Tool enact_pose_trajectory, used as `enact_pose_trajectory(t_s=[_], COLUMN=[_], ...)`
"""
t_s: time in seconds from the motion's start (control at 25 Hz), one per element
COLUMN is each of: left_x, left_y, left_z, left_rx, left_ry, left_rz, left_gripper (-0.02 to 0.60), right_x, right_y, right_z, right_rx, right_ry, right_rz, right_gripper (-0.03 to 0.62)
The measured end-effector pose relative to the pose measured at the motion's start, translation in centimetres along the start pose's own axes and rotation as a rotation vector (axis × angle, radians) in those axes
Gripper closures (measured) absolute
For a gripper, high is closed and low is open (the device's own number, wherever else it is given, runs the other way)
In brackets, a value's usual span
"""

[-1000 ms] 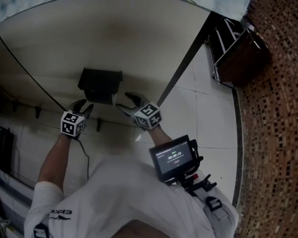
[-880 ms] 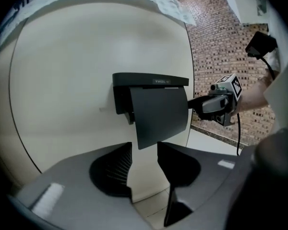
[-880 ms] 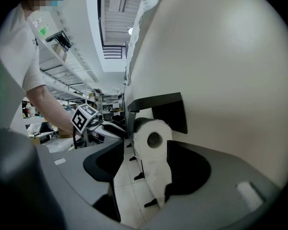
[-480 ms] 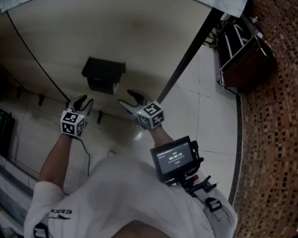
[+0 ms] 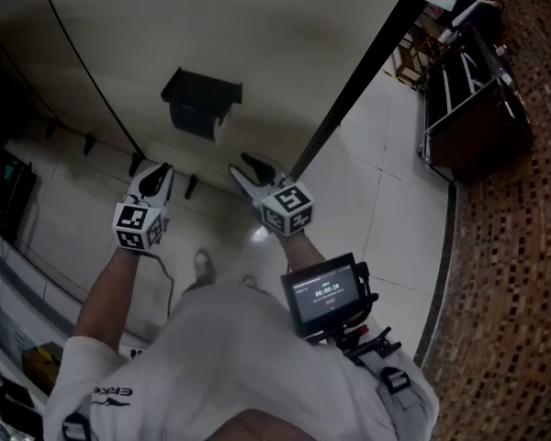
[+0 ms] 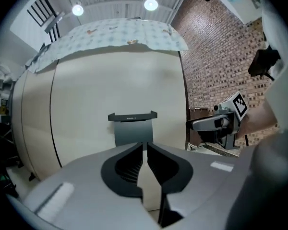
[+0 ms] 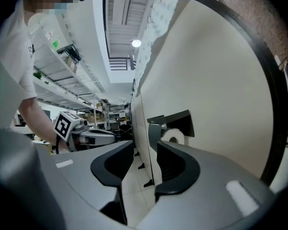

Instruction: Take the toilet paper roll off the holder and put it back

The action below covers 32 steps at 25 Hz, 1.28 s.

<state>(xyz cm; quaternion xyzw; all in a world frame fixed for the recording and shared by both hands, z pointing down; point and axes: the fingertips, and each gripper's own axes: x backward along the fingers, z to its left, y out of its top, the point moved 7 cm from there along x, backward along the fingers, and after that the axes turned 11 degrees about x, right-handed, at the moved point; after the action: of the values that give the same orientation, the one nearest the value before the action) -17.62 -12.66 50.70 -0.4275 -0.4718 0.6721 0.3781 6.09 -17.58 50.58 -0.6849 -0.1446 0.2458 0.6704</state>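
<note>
Plainly seeing the white toilet paper roll [image 7: 173,137] sitting inside the black hooded plastic holder [image 5: 202,99], its flat end and core hole facing the right gripper view. Finding that holder fixed on the cream curved wall panel [image 5: 257,35], above the pale tiled floor [image 5: 386,182].

Holding the left gripper [image 5: 156,178] below the holder in the head view and apart from it, pointing at the holder's front. Having just been closing its jaws, now standing nearly together with only a thin slit between the tips and nothing in it.

Holding the right gripper [image 5: 241,165] near the holder's right end, not touching it. Having just been closing these jaws too, now standing clearly apart and gripping nothing, with only floor and panel showing between them.

Noticing a black slanted post [image 5: 349,90] edging the panel, a dark metal rack [image 5: 468,99] beyond it, and a brown brick wall [image 5: 523,246] at the right. Wearing a small lit screen [image 5: 323,294] at the chest.
</note>
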Motion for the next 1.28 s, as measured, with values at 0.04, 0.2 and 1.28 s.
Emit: enact_pose_trajectory(t_s=[0.04,0.2,1.28], left_x=[0.5,3.4,19.5], left_y=[0.1,0.1,-2.2], left_z=[-0.7,-3.2,-7.1], left_rx=[-0.001,-0.005,0.078], left_ry=[0.01,0.048,-0.049], left_rz=[-0.013,-0.048,-0.136], left_gripper=[0.557,0.578,0.58], right_x=[0.4,1.9,11.1], right_y=[0.1,0.3,3.9], right_z=[0.2,1.8,18.3], right_rx=[-0.004,-0.022,0.077], right_ry=[-0.002,0.019,-0.081], right_rz=[-0.005,-0.015,0.01], right_gripper=[0.438,0.483,0.579])
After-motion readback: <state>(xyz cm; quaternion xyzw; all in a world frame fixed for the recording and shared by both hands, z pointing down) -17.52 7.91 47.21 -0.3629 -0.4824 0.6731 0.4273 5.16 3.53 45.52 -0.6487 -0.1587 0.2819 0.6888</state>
